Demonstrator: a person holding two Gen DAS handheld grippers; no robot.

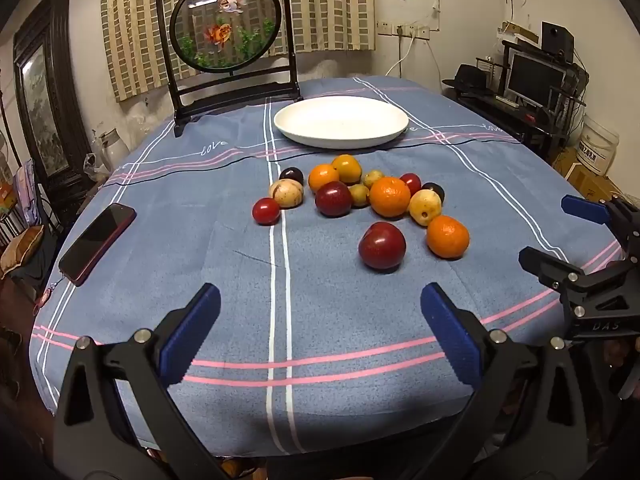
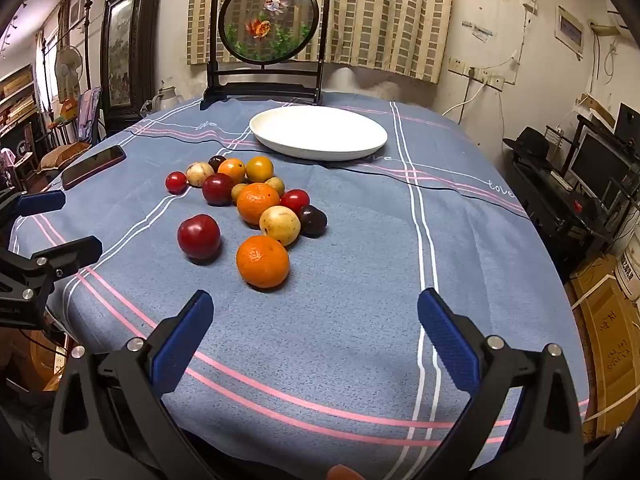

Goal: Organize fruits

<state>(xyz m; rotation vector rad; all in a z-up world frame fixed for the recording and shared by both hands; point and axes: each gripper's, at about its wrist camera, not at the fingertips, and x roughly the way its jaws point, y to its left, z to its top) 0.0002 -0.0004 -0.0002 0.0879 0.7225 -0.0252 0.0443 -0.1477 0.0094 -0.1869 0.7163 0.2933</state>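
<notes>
While both claws, left claw [image 1: 320,332] and right claw [image 2: 316,332], gape empty, grip the firm, rollable orange [image 2: 262,261] across its widest girth, gently.

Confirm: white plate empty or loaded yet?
Empty. The white plate shows bare surface in both views; all the fruits lie on the tablecloth in front of it.
</notes>
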